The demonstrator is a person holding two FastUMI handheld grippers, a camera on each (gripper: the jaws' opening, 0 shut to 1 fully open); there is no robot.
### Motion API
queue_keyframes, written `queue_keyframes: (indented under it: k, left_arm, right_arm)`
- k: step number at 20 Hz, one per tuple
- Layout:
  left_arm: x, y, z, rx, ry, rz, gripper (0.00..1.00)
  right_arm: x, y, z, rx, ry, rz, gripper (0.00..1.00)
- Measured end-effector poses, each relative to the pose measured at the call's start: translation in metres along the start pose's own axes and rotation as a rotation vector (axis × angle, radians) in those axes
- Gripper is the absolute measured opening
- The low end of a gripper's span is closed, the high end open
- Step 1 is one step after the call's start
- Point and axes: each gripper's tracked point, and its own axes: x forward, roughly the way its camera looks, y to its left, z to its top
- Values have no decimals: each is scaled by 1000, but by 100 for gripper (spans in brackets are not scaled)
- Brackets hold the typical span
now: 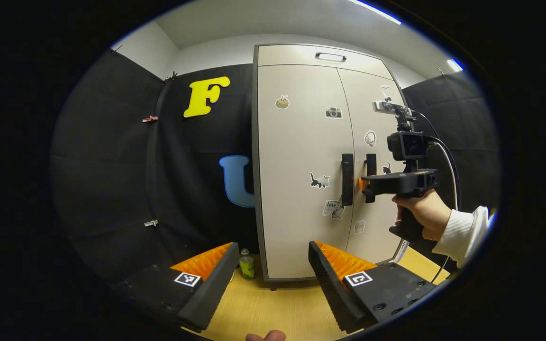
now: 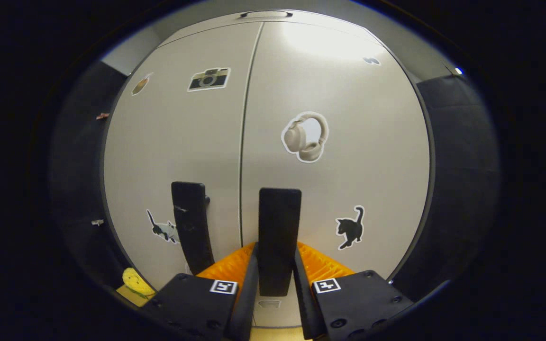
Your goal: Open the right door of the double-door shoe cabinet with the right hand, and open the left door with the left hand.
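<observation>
In the left gripper view, the left gripper (image 1: 269,279) sits nearest, at six o'clock, its two fingers spread wide with nothing between them, well short of the cabinet. Past them, a wooden floor (image 1: 273,308) runs toward the shoe cabinet (image 1: 301,265), and a small green can (image 1: 247,266) stands on the floor just beside the cabinet's lower left corner, at about seven o'clock from the frame's centre. Farther off, at three o'clock, a hand (image 1: 422,213) in a white sleeve (image 1: 462,232) holds the right gripper (image 1: 365,187) up against the cabinet front, level with the handles. The left door (image 1: 301,142) and the right door (image 1: 377,222) both lie flush and shut, each dotted with stickers; the left handle (image 1: 347,179) stands free, and the right handle (image 1: 371,164) is met by the right gripper's tip. A narrow top panel (image 1: 292,54) with its own small handle caps the cabinet at twelve o'clock.

In the right gripper view, the right gripper (image 2: 275,284) at six o'clock has its fingers (image 2: 247,284) closed in on the right handle (image 2: 278,237), one on each side, pressing it. The left handle (image 2: 191,227) stands just beside, at seven o'clock. Beyond, the seam between the shut doors rises toward twelve o'clock, with a headphone sticker (image 2: 305,137) on the right door (image 2: 372,166).
</observation>
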Motion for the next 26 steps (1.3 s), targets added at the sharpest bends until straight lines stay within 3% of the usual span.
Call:
queue_keyframes:
  k: [4, 9, 12, 26]
  left_arm:
    - [-4, 0, 0, -6, 1, 4, 94]
    - [-14, 1, 3, -11, -8, 18, 94]
    - [-23, 3, 9, 1, -13, 31, 94]
    - [-59, -11, 39, -3, -70, 76, 94]
  right_arm:
    - [1, -2, -2, 70, 23, -24, 29]
    - [0, -3, -3, 87, 39, -39, 28]
    - [-6, -5, -3, 78, 48, -33, 19]
    - [-48, -31, 5, 178, 31, 84, 18]
